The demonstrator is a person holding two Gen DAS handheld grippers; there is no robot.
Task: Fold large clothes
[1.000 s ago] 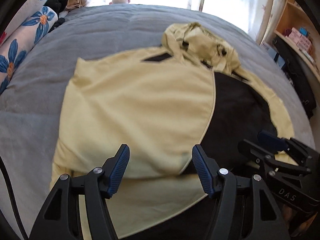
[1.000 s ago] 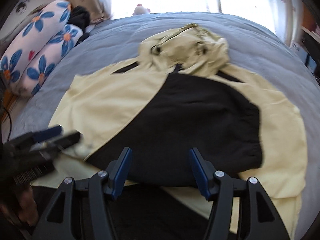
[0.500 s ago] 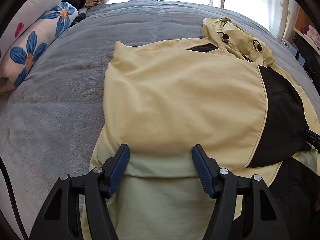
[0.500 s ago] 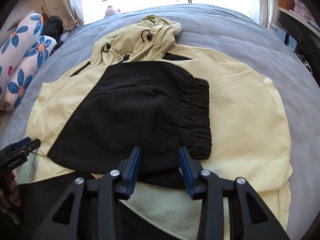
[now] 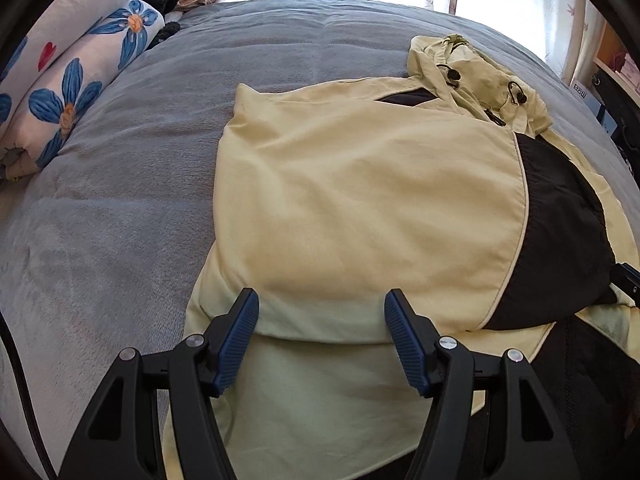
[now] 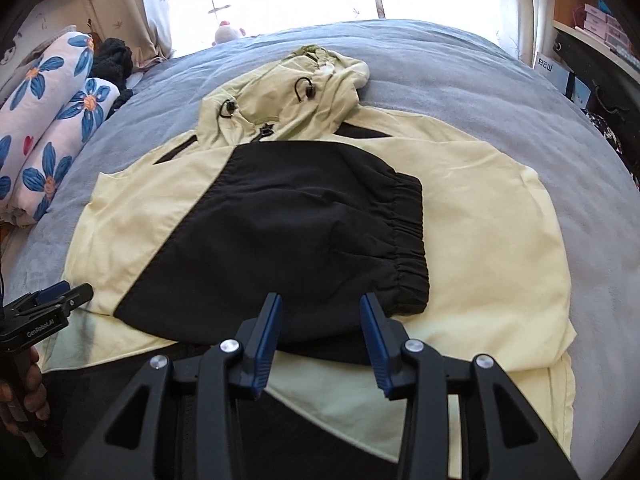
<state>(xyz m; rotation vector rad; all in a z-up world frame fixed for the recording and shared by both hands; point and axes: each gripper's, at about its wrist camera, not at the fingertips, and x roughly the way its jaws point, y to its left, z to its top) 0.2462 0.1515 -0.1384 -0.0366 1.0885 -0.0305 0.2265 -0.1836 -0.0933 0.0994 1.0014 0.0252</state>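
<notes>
While the jacket [image 6: 480, 216] lies folded on the bed [image 5: 120, 200], we angle both grippers steeply down: left gripper [image 5: 320, 340] spread, right gripper [image 6: 320, 336] narrower, both pinching nothing.

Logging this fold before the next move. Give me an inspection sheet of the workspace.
Surface: grey bedspread, soft, lightly wrinkled.
Job's things: yellow and black hooded jacket lying flat, sleeves folded in across the body, the black sleeve on top, hood at the far end.
Clutter: floral pillows and a dark bundle at the left edge; a small plush toy by the window.
Grippers: left gripper open over the jacket's near yellow edge, holding nothing; right gripper part open over the black sleeve, no cloth between its pads.
Cables: one dark cable along the left edge of the left view.
Surroundings: bright window with curtains, shelves on the right.
</notes>
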